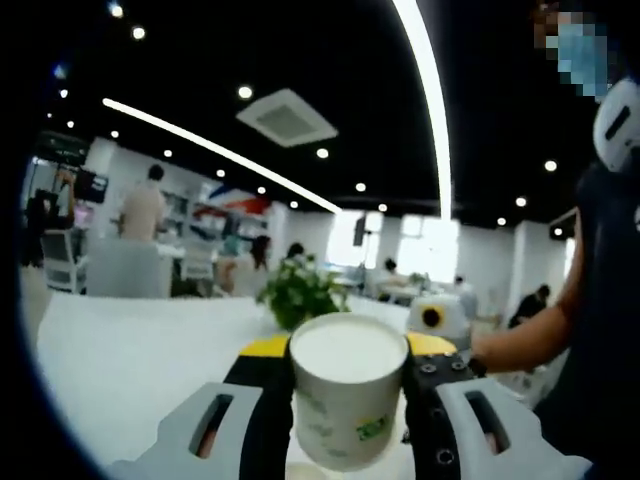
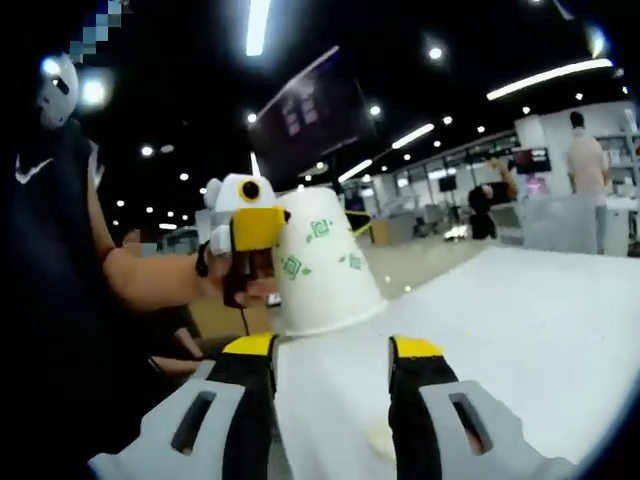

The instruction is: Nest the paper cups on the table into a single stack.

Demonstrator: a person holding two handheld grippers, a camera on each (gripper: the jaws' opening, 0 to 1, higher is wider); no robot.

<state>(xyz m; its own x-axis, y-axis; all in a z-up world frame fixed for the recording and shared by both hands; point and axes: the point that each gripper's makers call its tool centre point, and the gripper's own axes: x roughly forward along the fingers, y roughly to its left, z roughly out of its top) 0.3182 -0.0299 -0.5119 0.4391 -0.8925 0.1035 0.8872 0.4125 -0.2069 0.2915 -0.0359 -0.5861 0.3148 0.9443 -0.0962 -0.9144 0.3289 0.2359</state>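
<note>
- White paper cup, green printed marks on its side: clenched between the yellow-tipped jaws of the left tool, mouth turned toward that tool's camera, held up off the white table.
- Same cup in the right gripper view: seen from outside, wide mouth tipped down and toward the camera, closed base pointing up and away. The left tool grips it from the side, with a person's hand behind.
- Right tool: jaws spread apart, nothing between them, resting low over the table. A small pale round thing lies on the table near its jaws; too blurred to tell what it is.
- Step in hand, as I judge it: carrying the held cup toward a second cup for nesting. No second cup can be picked out for certain.
- Doing it well: grip lightly so the rim stays round, line up the two cups' axes before pushing, and slide one straight into the other without tilting. The free right tool could steady the receiving cup.
- Left gripper view adds: the cup's pale inside, a potted plant beyond it, and people at desks farther back.
- Right gripper view adds: the cup's tilt, the printed outside, and the person's arm.
</note>
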